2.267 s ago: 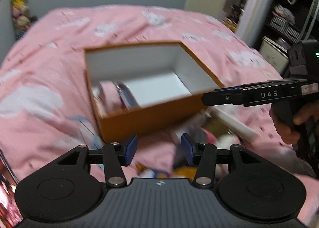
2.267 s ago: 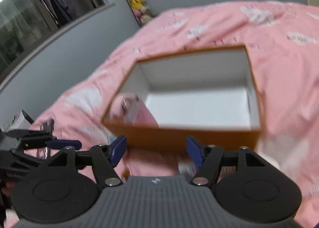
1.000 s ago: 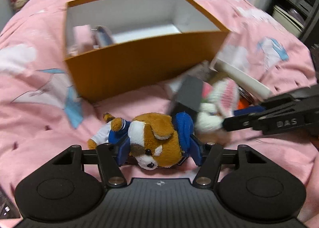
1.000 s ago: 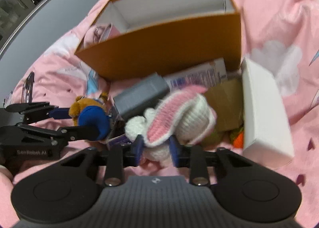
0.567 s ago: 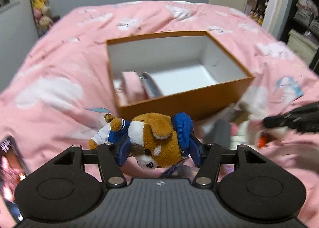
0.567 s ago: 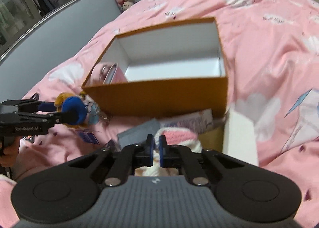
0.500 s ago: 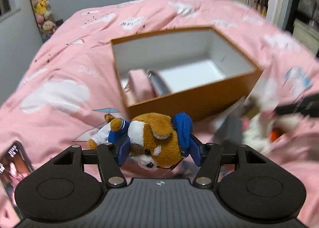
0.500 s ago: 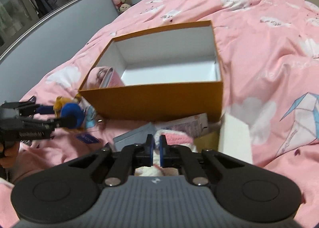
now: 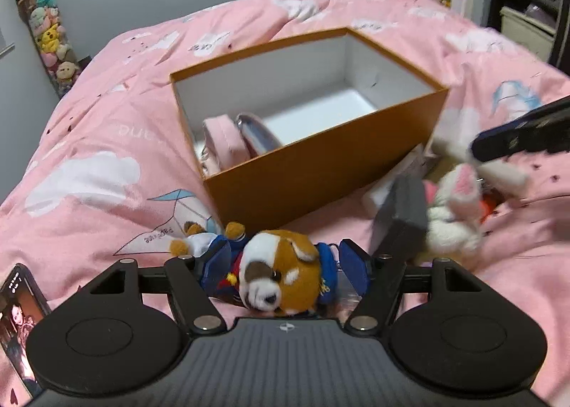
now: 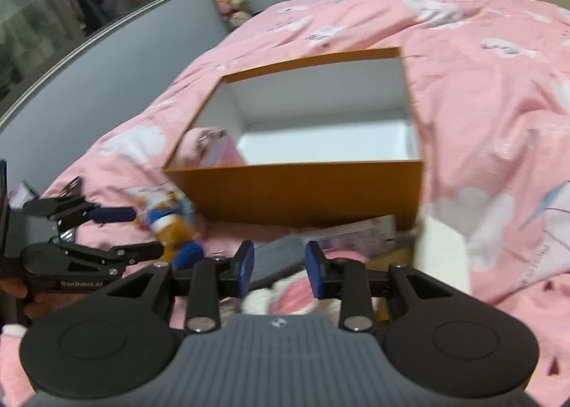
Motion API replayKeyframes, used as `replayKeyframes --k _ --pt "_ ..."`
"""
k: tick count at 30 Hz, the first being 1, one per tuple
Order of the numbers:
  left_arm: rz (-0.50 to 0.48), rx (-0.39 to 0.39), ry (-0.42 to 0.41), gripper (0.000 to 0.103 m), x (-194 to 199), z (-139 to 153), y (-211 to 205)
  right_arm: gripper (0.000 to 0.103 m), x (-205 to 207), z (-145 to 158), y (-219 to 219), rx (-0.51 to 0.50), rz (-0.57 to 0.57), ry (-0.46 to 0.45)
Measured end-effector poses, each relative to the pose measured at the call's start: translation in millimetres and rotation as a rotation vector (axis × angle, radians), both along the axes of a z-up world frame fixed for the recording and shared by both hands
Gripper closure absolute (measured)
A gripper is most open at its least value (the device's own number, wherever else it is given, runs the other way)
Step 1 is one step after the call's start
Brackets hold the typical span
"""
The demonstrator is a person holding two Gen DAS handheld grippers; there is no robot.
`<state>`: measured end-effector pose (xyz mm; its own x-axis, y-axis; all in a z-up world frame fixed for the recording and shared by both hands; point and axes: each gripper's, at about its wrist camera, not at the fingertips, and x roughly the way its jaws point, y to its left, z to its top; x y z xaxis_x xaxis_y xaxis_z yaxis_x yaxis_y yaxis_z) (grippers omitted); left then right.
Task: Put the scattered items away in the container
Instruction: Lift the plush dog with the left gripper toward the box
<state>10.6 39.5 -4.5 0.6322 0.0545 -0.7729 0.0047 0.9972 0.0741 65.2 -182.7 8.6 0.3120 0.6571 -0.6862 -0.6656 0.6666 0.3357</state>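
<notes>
An open orange box with a white inside stands on the pink bed and holds a pink pouch. My left gripper has its jaws open on either side of a brown and white plush dog, which lies on the bed in front of the box. My right gripper is open above a white and pink knitted bunny, which also shows in the left wrist view.
A grey box, a white box and a flat packet lie by the orange box's near side. A phone lies at the left on the pink duvet.
Both grippers have opened: the left has let go of the dog, which now lies on the bed, and the right has let go of the bunny.
</notes>
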Motion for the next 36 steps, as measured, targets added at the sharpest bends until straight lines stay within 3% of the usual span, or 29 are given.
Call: replayKeyframes --k 4,5,13,16,20,24,28,31,36 --pt "-0.053 -0.1 0.034 0.061 -6.5 7.0 -2.6 0.061 -5.8 -7.5 13.2 0.002 0.063 0.03" --pt "-0.064 -0.119 0.052 0.063 -6.6 6.1 -3.6 0.059 -7.2 -9.8 16.8 -0.001 0.081 0.037" --pt "-0.024 -0.198 0.226 0.063 7.7 -36.8 -0.7 0.038 -5.3 -27.8 41.0 -0.078 0.122 0.035" --pt "0.0 -0.236 0.278 0.061 15.0 -52.0 3.8 0.037 -1.2 -34.9 48.9 -0.121 0.127 0.015" --pt "0.027 -0.279 0.31 0.049 25.6 -65.1 10.3 0.037 3.5 -39.9 52.9 -0.124 0.136 0.022" --pt "0.064 -0.266 0.307 0.047 33.3 -70.6 13.3 0.037 5.0 -42.6 52.4 -0.122 0.137 0.033" --pt "0.123 -0.239 0.213 0.048 33.4 -61.4 22.4 0.037 6.7 -44.1 50.6 -0.115 0.128 0.042" --pt "0.114 -0.261 0.19 0.048 35.7 -52.5 26.1 0.037 5.9 -45.1 51.1 -0.114 0.13 0.043" --pt "-0.004 -0.105 0.18 0.048 28.5 -39.6 7.4 0.037 5.6 -44.1 49.8 -0.106 0.129 0.039"
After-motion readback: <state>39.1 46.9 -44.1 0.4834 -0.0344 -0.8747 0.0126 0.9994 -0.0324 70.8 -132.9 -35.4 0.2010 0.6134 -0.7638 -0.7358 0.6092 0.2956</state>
